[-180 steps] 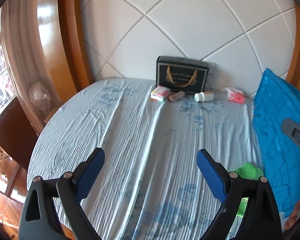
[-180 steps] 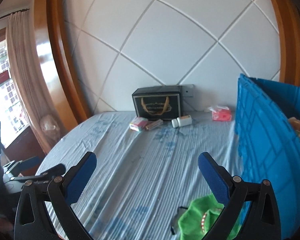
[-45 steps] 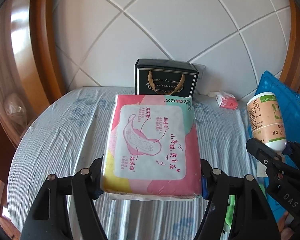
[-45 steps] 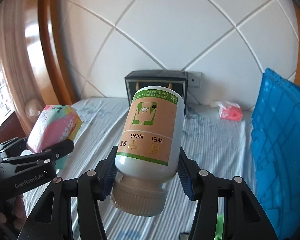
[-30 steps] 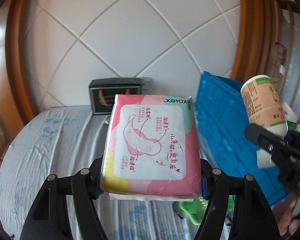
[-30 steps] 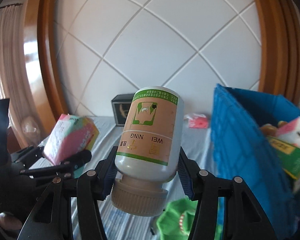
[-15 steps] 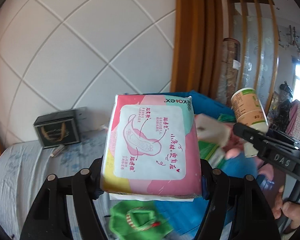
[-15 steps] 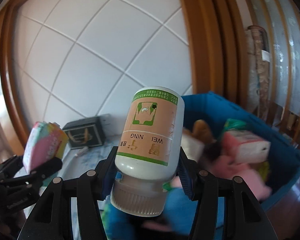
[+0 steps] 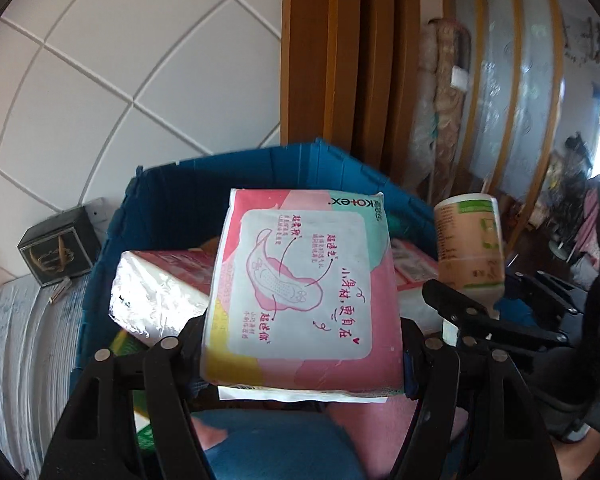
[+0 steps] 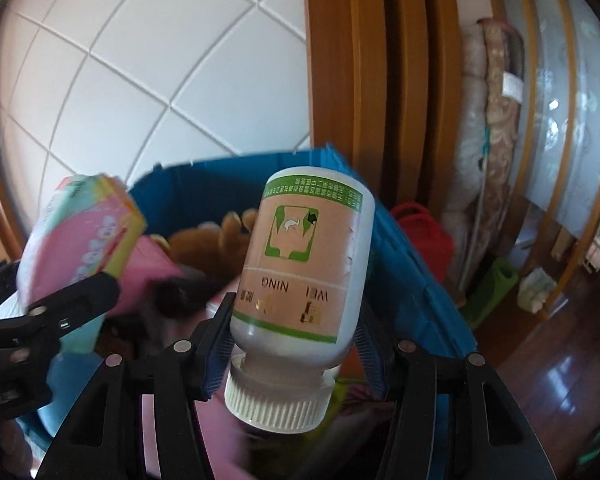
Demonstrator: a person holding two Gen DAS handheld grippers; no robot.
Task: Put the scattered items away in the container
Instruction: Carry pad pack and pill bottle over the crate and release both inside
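My left gripper (image 9: 300,344) is shut on a pink pad packet (image 9: 304,292) and holds it above the blue bin (image 9: 204,188). My right gripper (image 10: 292,340) is shut on a white pill bottle (image 10: 304,264) with a tan and green label, cap toward me, also over the blue bin (image 10: 412,264). The bottle shows in the left wrist view (image 9: 470,248) to the right of the packet. The packet shows in the right wrist view (image 10: 84,236) at the left. The bin holds a brown plush toy (image 10: 216,244), a foil-wrapped pack (image 9: 156,292) and several other items.
A black gift box (image 9: 58,252) stands on the striped bedsheet (image 9: 24,344) left of the bin, against the white quilted headboard (image 9: 120,80). Wooden frame posts (image 10: 380,80) rise behind the bin. A red bag (image 10: 420,232) sits beyond its right wall.
Both grippers have swung right from the bed to above the blue bin, still holding the packet and the bottle. The bin's contents now lie right below them.
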